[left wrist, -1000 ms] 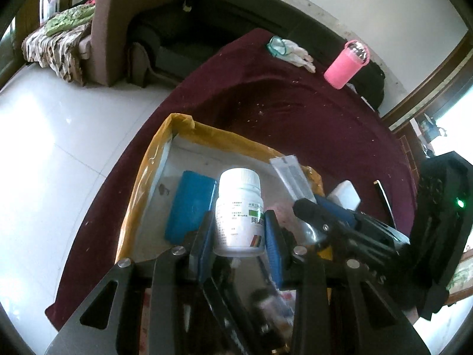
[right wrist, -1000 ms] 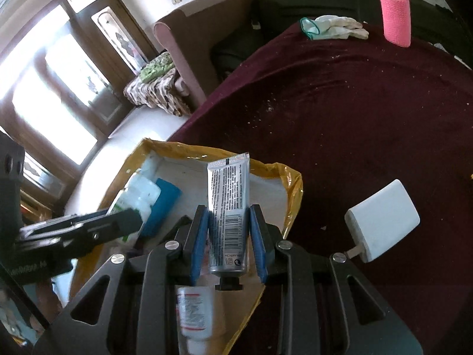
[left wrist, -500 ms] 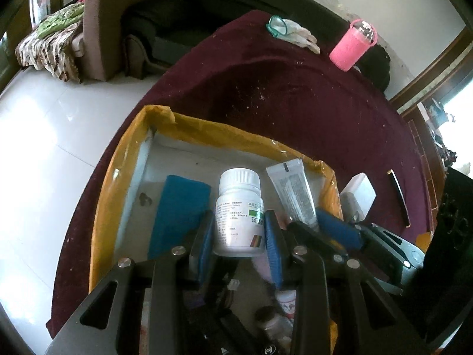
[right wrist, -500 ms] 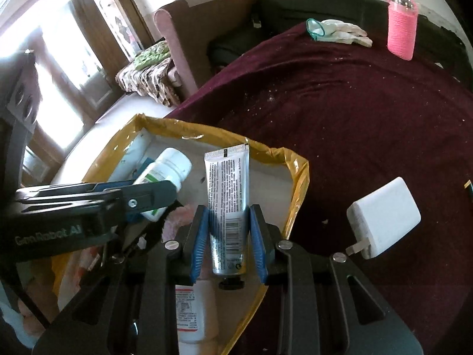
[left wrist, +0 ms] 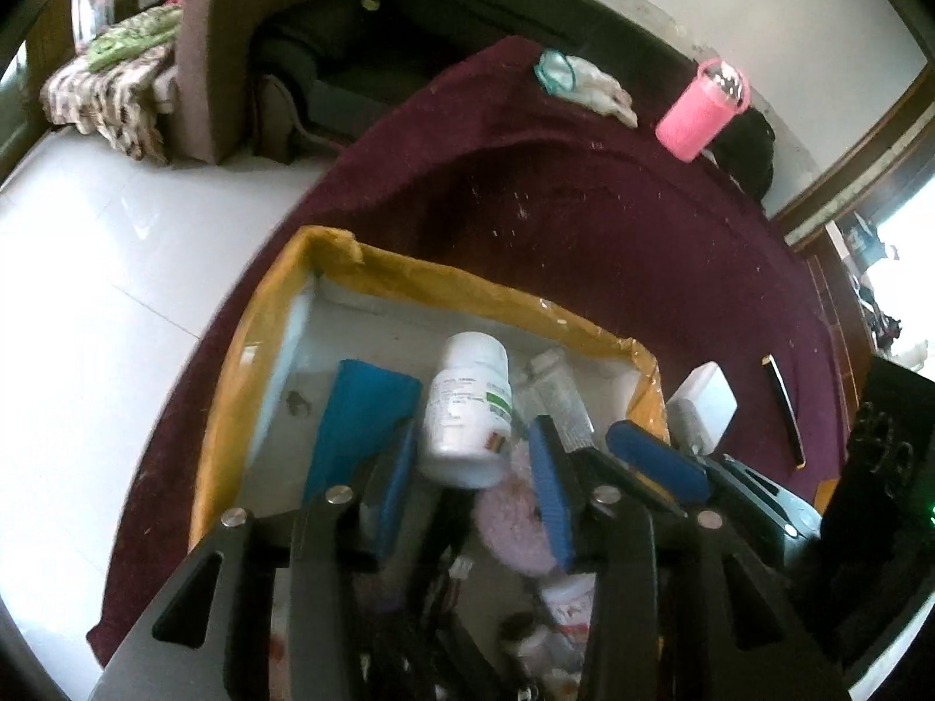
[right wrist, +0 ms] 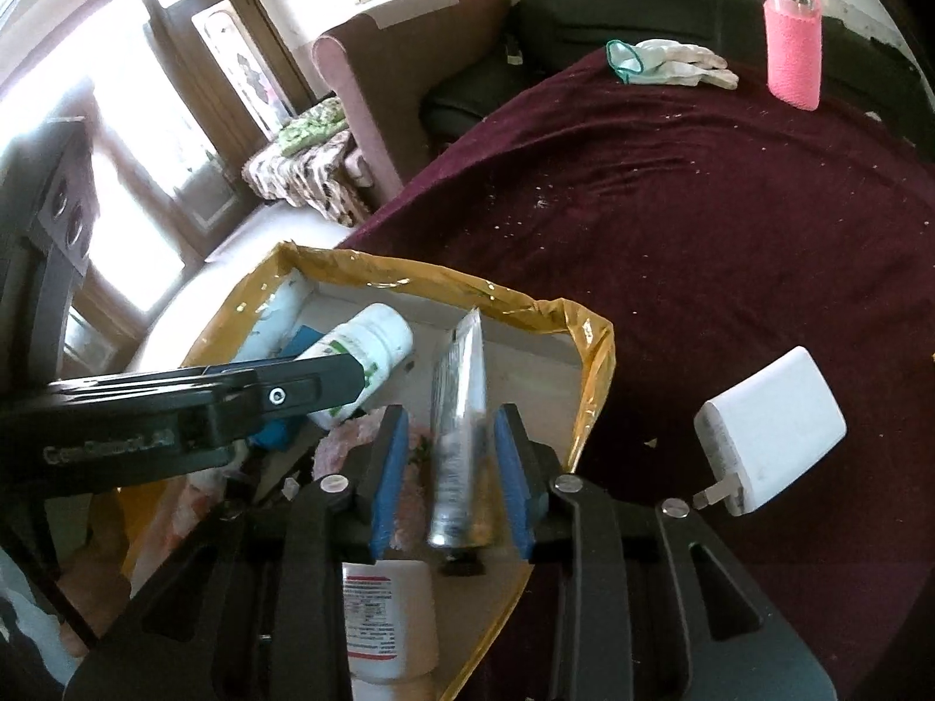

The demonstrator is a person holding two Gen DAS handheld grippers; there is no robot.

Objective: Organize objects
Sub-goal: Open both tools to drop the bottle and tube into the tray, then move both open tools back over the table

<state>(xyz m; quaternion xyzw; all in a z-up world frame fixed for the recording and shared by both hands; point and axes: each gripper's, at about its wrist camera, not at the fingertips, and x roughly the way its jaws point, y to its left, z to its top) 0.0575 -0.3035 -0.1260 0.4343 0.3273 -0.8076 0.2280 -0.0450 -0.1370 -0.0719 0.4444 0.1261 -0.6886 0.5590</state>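
Observation:
A white box with a yellow taped rim sits on the maroon table. My left gripper is open over it, and a white pill bottle sits tilted and loose between its blue pads. My right gripper is open too, and a silver tube stands blurred in the gap, apart from both pads. The box also holds a blue block, a pink fluffy thing and another white bottle.
A white charger plug lies on the cloth right of the box. A pink bottle and white gloves sit at the far edge. A dark thin stick lies further right. White floor lies left of the table.
Both grippers have opened over the box. The pill bottle has tilted loose between the left pads, and the tube has come free of the right pads and turned edge-on.

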